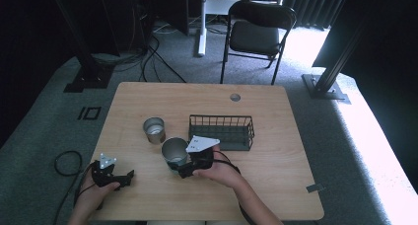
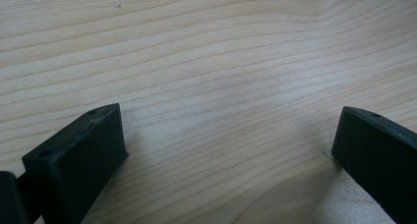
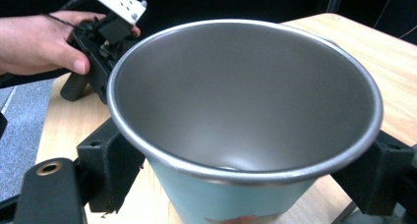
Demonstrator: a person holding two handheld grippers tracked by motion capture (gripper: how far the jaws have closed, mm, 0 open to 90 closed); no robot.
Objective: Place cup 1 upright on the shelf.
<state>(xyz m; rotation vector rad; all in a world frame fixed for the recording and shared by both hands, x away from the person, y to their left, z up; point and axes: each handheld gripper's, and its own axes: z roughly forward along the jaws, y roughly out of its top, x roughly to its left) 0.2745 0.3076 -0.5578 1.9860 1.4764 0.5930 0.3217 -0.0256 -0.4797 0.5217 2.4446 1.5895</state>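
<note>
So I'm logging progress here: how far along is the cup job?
Early. The right gripper is shut on the pale blue cup, beside the wire basket. The left gripper rests open on the table. The basket looks empty, and a second metal cup stands untouched.

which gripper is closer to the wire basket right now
Right. The right gripper, shut on a metal cup, sits just in front of the wire basket; the left gripper rests farther off, near the table's front-left.
</note>
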